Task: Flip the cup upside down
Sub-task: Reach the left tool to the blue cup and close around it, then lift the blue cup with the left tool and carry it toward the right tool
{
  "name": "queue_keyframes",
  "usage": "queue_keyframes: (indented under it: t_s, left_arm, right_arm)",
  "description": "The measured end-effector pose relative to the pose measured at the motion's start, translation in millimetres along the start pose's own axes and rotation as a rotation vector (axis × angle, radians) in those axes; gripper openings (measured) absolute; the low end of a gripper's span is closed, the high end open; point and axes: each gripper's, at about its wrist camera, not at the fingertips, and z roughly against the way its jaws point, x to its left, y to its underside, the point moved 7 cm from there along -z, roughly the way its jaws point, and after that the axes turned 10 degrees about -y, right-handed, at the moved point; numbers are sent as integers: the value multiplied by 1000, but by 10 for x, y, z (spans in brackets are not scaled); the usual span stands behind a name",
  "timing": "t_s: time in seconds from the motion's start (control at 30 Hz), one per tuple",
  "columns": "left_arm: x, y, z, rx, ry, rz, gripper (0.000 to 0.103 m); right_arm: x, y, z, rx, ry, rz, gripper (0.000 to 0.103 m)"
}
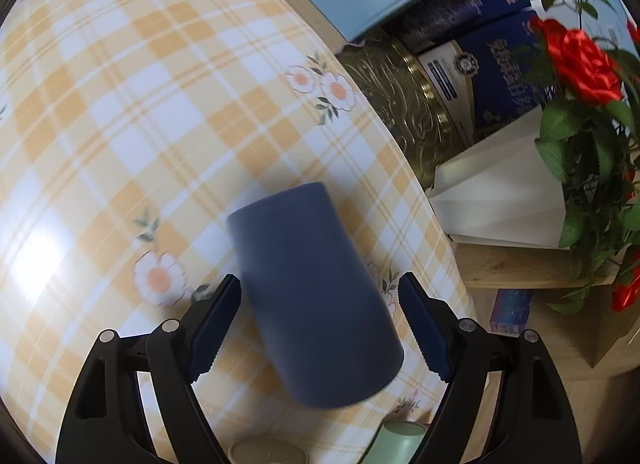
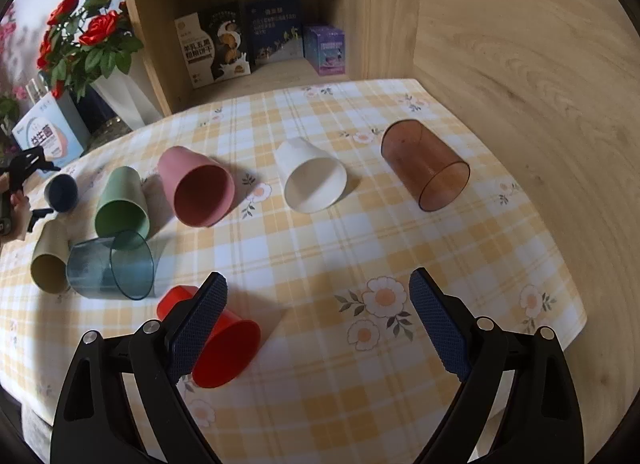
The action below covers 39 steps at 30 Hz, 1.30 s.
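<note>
Navy blue plastic fills the left wrist view: we have the dark blue cup point(image 1: 316, 296) lying on its side on the checked surface point(image 1: 120, 104), wide end toward us, narrow end pointing away. Our left tongs point(image 1: 320, 324) straddle it, spread wide; the left pad point(image 1: 216, 328) looks close to the wall or just on it, the right pad point(image 1: 424, 332) stands clear, so nothing is gripped. The cup is blurred here.

Risk now, as we judge it: a cup on its side rolls. If one pad arrives first it may push the cup sideways toward the surface's edge, which lies near on that side. A grip near the flared rim could also let it slip out as we turn it.

From the right wrist we get what the left cannot show: the whole spread. That same cup point(image 2: 61, 192) sits at far left, with green point(image 2: 120, 204), pink point(image 2: 200, 192), white point(image 2: 312, 180), brown point(image 2: 428, 164), beige point(image 2: 50, 260), clear blue point(image 2: 108, 266) and red point(image 2: 216, 340) cups all lying down too. Our right tongs point(image 2: 318, 324) hang wide apart, holding nothing, the red cup touching or just behind one pad. Only the left view shows the roses point(image 1: 580, 60) and boxes close by.
</note>
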Motion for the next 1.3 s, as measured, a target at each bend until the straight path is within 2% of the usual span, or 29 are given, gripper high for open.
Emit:
queue_keyframes:
  t_s: [0.1,0.2,0.33,0.43,0.47,0.57,0.67,0.87,1.1,1.2,1.3]
  left_arm:
    - [-69,55,-67,20,5,-50,67]
    - [-173,118,-86,16,-13,-152,67]
    - [-229,149,-186,61,-7,-193,67]
    - [-283,180,-166,45,-67,-271,67]
    - [-264,193,-133,38,-84,-277,67]
    - [-240,196,-14,16,-33,-271,67]
    - [-188,203,180,-9,-33,-287,66]
    - [-46,370,732,-84,-40,-379,66]
    - [255,885,1326,-136,-14,-439,66]
    - [381,1329,1547,-142,11,-506,66]
    - [511,1779,1639,-113,35,-563,66]
  right_arm:
    - [18,0,-55,13,-2,2,89]
    - [41,-6,-57,9,-3,3,89]
    - [79,-4,-78,17,-12,6,89]
    - [112,5,-57,18,-21,10,89]
    - [115,4,-47,16,-23,9,89]
    - [125,-2,3,5,-29,3,89]
    - [152,-11,51,-7,-37,6,89]
    - [267,-20,163,-36,-76,4,89]
    - [457,55,335,-63,-136,12,89]
    - [500,89,438,-80,-147,19,89]
    - [513,131,511,-91,-157,17,89]
